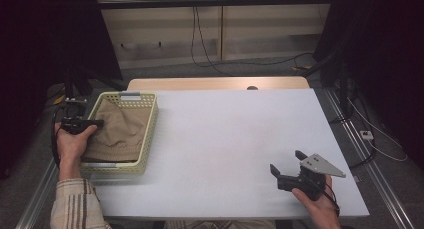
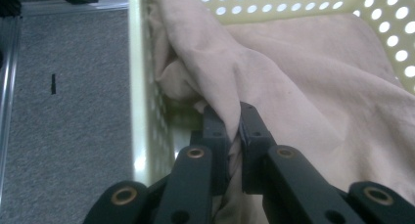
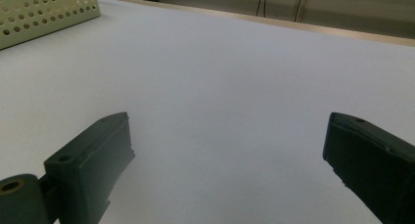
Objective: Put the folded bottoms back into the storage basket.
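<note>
High view: cloth (image 1: pixel 120 129) is lodged in basket (image 1: pixel 148 139), far left on table (image 1: pixel 225 139). Left gripper view: left gripper (image 2: pixel 234 123) is clamped on a cloth fold. Right gripper view: right gripper (image 3: pixel 227 141) is held wide open, empty, above the table.

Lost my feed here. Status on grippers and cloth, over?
Left gripper shut on cloth in basket. Right gripper open, over bare table. Nothing in the way.

Overhead and both close jaw-level views share the basket (image 1: pixel 148 134).
</note>
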The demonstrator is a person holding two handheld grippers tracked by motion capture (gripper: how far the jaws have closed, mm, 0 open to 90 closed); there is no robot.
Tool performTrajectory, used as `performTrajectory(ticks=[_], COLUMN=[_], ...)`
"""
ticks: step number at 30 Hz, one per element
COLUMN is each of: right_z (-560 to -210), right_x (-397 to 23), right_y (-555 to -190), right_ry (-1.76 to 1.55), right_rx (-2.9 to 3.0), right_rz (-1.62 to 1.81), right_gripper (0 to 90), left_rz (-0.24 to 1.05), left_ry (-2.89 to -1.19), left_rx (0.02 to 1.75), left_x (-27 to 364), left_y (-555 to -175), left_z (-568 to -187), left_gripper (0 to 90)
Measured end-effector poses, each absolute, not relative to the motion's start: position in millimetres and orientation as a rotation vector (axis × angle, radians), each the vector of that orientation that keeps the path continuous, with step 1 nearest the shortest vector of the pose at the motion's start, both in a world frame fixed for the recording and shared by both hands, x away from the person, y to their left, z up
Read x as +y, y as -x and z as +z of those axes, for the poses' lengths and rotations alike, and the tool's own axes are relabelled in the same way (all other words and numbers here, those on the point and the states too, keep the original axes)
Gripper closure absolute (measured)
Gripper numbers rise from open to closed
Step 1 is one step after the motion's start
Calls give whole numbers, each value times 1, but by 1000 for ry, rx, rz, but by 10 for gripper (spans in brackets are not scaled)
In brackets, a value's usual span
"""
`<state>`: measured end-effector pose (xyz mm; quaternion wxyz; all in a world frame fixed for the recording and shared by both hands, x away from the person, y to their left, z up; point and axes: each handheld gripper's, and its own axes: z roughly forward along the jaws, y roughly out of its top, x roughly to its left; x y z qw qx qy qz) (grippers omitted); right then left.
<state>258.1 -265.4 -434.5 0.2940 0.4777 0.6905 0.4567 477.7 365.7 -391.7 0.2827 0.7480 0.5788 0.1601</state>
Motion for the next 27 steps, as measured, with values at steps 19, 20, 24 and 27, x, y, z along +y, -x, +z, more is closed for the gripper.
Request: performTrajectory(ticks=[19,20,24,27], right_z=[-434,-434,-434,-434], right_x=[-266,-266,-265,-266], right_y=[-257,-258,-258,-258], right_ry=[-1274,-1275,-1273,-1272], right_rx=[1834,1836,1837,1838], right_rz=[1217,1218,1215,1213], right_gripper=[42,42,42,43], left_rz=[442,455,501,499], left_ry=[-1901,-1844,-1827,-1877], left_rx=[1605,1601,1462,1400], left_x=[379,378,366,347], left_y=[-468,-467,-466,-473], left_z=[-379,-376,-367,-371], left_gripper=[707,628,540,559])
